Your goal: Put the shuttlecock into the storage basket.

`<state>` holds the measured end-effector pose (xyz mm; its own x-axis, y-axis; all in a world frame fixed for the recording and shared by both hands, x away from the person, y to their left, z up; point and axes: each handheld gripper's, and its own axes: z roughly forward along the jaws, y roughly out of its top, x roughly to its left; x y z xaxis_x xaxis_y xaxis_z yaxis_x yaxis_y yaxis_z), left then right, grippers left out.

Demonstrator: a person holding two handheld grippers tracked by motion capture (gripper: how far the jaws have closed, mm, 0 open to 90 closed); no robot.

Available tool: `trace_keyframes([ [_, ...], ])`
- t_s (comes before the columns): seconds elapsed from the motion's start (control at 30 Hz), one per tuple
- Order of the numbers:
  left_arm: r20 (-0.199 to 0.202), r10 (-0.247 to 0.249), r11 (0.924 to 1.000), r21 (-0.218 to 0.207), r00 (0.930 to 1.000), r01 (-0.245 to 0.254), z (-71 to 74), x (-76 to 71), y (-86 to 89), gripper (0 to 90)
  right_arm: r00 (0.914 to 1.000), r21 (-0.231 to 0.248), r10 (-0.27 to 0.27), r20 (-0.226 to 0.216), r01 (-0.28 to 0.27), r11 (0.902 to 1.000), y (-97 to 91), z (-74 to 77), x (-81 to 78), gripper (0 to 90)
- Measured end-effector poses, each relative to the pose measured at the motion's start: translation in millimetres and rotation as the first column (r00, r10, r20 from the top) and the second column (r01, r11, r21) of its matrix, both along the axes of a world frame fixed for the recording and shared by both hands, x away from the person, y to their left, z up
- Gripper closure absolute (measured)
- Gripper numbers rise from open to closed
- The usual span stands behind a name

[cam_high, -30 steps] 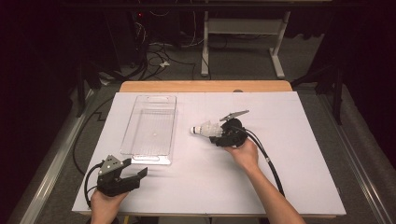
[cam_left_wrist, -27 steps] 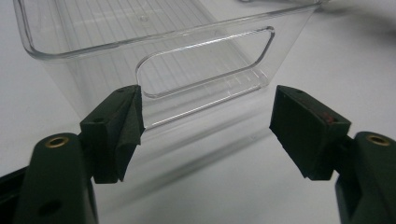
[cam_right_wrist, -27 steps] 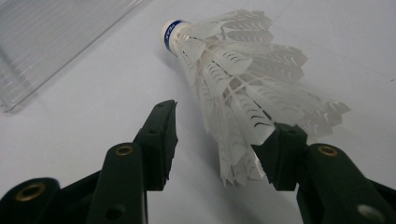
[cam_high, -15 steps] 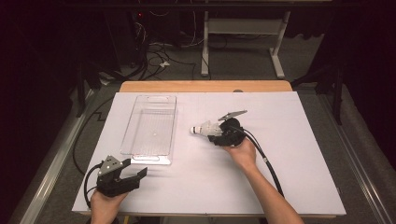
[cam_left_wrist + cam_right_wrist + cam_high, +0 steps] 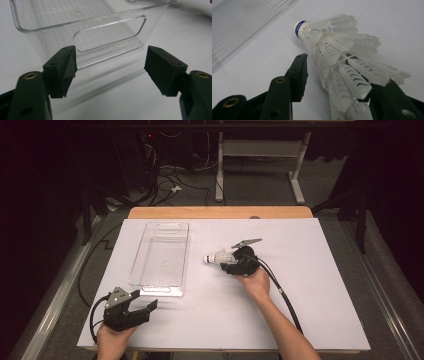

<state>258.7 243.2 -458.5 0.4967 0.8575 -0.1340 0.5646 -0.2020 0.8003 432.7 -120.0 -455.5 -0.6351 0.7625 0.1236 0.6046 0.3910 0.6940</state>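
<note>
Lying on its side near the middle of the white-covered desk (image 5: 310,310), the white feathered shuttlecock with a blue-banded cork tip (image 5: 216,257) points its tip left, toward the clear rectangular plastic bin with cut-out handles (image 5: 162,252) that stands just to its left. The right gripper (image 5: 231,264) reaches in from the shuttlecock's right, its jaws having just been closing with the feather skirt between them. In the right gripper view the shuttlecock (image 5: 339,60) spreads its feathers over the right-hand jaw, while the left-hand jaw stands a little apart from the skirt, so the jaws are about half open around it; whether the hidden pad presses the feathers I cannot tell. The left gripper (image 5: 147,307) rests at the near left of the desk, just short of the bin's near end, with its jaws wide apart and nothing between them. In the left gripper view the bin's handle cut-out (image 5: 110,33) shows beyond the two black pads (image 5: 163,70).
</note>
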Motion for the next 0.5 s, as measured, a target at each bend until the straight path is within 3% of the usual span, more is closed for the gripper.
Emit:
trace_keyframes([
  [0.2,-0.002,-0.007,0.9999,0.008,1.0,0.007,0.1,0.5,-1.2,26.8,0.9998,0.008,-0.016,0.012,0.016,0.9998,2.0,-1.2,2.3,56.8],
  [0.5,-0.001,-0.007,0.9999,0.008,1.0,0.007,0.1,0.1,-1.4,26.8,0.9998,0.011,-0.018,0.004,0.018,0.9998,2.2,-0.4,1.0,70.7],
])
